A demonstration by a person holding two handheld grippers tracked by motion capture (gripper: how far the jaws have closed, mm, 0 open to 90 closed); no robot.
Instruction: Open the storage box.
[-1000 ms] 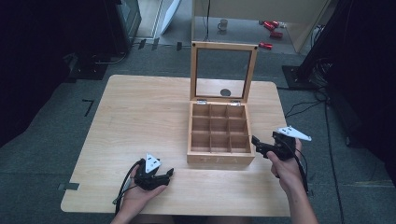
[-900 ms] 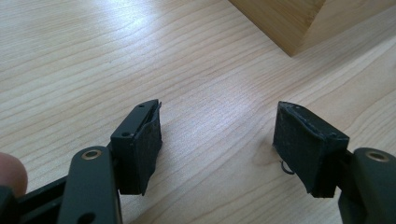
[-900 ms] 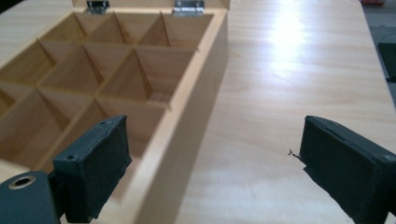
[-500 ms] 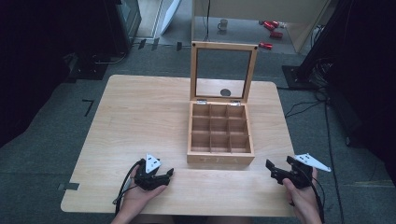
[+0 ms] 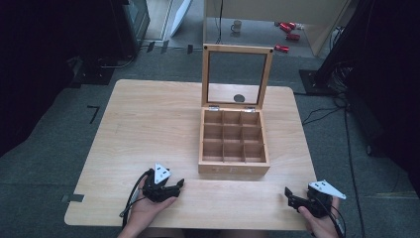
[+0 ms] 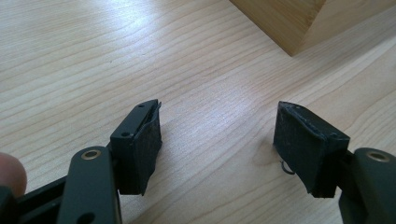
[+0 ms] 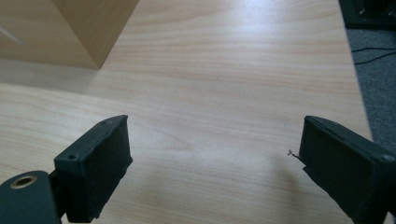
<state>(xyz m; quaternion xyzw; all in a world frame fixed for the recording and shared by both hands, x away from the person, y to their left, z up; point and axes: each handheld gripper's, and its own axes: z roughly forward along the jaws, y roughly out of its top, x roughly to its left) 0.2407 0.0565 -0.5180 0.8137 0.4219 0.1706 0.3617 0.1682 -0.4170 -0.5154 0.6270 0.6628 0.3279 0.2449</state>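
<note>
The left gripper (image 5: 171,187) had its jaws wide apart with nothing between them, bare wood grain showing in the gap in the left gripper view. The right gripper (image 5: 293,197) also stood wide open and empty, low over the near right corner. Each was held in a hand at the near edge of the pale rectangular wooden bench (image 5: 148,129), the left hand (image 5: 148,208) resting on it, forearms entering from below. Between and beyond them sat the open light-wood tea box with nine compartments (image 5: 233,166), its glass-paned lid (image 5: 236,74) upright. Grey carpet (image 5: 49,163) surrounded the bench.
</note>
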